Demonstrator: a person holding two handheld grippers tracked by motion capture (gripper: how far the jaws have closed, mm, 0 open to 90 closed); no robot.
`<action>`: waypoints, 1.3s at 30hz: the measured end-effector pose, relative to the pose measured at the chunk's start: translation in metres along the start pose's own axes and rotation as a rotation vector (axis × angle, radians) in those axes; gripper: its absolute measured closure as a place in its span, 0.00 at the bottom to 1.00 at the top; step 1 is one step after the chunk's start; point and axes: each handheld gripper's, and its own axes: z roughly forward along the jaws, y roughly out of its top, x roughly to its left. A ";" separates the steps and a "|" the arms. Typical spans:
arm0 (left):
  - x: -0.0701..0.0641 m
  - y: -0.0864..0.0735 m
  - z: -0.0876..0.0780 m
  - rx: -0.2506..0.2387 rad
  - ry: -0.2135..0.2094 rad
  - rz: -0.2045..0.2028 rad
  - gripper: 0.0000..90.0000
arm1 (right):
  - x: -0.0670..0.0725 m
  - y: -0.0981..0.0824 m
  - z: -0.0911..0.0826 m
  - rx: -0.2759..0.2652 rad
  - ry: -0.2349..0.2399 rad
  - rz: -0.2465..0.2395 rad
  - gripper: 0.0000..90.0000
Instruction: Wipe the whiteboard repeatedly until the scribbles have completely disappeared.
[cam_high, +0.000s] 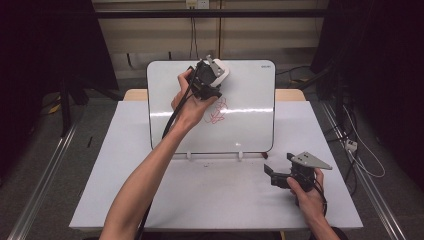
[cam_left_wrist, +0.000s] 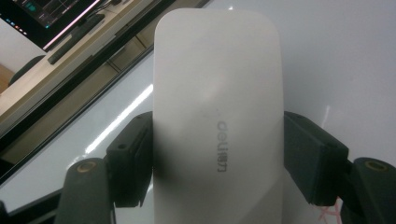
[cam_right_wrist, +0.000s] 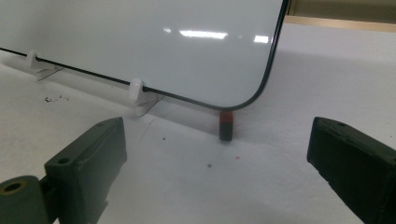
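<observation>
A white eraser (cam_left_wrist: 217, 93) with grey lettering sits upright between the black pads (cam_left_wrist: 133, 158) of my left gripper (cam_left_wrist: 219, 158), which is shut on it. In the high view that left gripper (cam_high: 216, 72) holds the eraser (cam_high: 223, 71) against the upper middle of a propped whiteboard (cam_high: 245, 130). It is just above a red scribble (cam_high: 217, 111). My right gripper (cam_high: 272, 176) rests low at the table's front right, open, with nothing between its fingers. In its own view the right gripper (cam_right_wrist: 217, 172) faces the whiteboard's (cam_right_wrist: 140, 37) lower corner.
A small red-and-black marker piece (cam_right_wrist: 226, 125) stands on the white table (cam_high: 215, 200) under the board's rounded corner. White clips (cam_right_wrist: 135, 91) hold up the board's lower edge. Dark curtains and cables flank the table.
</observation>
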 end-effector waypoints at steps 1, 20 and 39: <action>-0.001 0.000 0.000 -0.004 0.007 0.002 0.35 | 0.000 0.000 0.000 -0.001 0.000 -0.002 0.05; -0.035 -0.034 -0.006 -0.016 -0.024 0.133 0.35 | 0.001 0.000 0.000 -0.003 -0.003 -0.008 0.05; -0.056 -0.086 -0.019 -0.026 -0.069 0.135 0.34 | 0.001 0.000 0.000 -0.001 -0.006 -0.005 0.05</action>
